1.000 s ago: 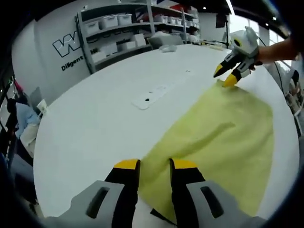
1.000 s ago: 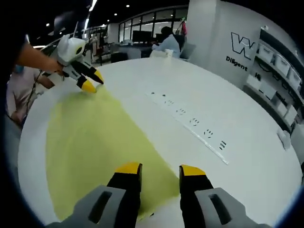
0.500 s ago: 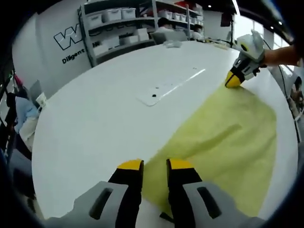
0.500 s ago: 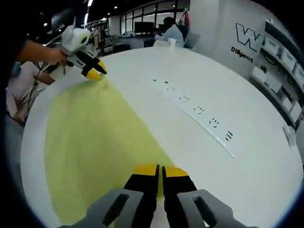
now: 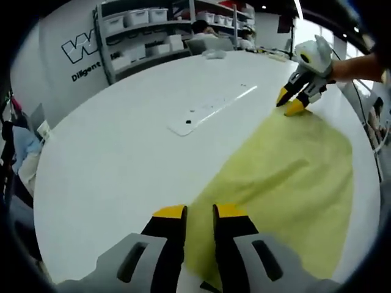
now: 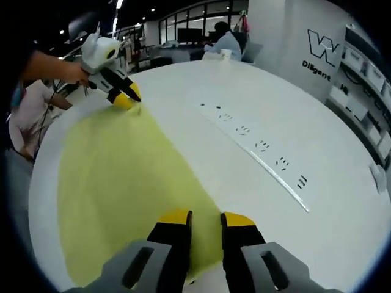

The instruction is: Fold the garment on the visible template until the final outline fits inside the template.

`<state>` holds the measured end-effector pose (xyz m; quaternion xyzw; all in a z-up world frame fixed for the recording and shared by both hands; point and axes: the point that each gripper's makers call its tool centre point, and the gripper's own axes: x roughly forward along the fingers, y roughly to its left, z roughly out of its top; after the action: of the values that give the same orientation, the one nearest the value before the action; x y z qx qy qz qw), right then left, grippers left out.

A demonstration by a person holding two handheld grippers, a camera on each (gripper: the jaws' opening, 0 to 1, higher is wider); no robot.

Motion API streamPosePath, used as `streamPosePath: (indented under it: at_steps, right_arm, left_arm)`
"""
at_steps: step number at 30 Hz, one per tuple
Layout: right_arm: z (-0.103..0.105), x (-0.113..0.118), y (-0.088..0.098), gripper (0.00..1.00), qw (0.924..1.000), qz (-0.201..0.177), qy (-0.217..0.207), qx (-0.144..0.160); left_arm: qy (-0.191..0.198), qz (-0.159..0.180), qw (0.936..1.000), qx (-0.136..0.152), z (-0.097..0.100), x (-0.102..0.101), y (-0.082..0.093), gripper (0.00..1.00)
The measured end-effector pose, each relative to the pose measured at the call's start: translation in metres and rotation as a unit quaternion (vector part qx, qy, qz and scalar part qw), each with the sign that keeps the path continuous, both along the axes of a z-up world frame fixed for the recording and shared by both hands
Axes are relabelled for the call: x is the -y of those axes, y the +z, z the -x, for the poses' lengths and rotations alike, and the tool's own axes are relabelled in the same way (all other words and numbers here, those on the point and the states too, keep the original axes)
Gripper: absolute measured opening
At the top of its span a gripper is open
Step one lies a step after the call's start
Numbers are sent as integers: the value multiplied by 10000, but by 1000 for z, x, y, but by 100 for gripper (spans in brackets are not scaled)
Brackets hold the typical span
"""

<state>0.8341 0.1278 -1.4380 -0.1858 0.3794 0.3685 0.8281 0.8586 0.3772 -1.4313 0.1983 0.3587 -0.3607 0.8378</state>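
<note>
A pale yellow garment lies spread flat on the round white table. My left gripper is low over one corner of the cloth, its jaws a narrow gap apart with the cloth's edge running between them. In the right gripper view this left gripper sits at the far corner, held by a hand. My right gripper stands open over the opposite corner, the cloth's edge between its jaws. The left gripper view shows the right gripper with tips parted at the cloth's far corner.
A long white socket strip lies across the table beside the garment. Shelves with white bins stand behind the table. A person sits at the far side. The table edge curves close around the cloth's outer side.
My right gripper's jaws closed together half a second ago and have now parted again. My left gripper's jaws have narrowed slightly. The garment lies as before.
</note>
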Motion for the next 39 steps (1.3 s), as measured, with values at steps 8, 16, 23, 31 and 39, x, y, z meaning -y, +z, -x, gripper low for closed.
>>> streamPosePath:
  at_steps: [8,16,23,31,39]
  right_arm:
    - [4,3,4,0,9996,168,138,157]
    - [-2,5,19,0,9994,-110,-55,312]
    - [5,-3,12,5,9994,-88,94,317]
    - [1,-26,9,17,9983,-165,471,304]
    - [3,-29,-3,0,9984,-147,544,105]
  left_arm:
    - [-34,-64,10000,-68,1,0,-1,4]
    - [270,168,9994,102,-10,-5,12,4]
    - [-288,424,9983,293,-6,27,17,13]
    - [-430,534,9976,-38,-1,49,4,22]
    - [-602,302,9975,-192,8,47,1,5]
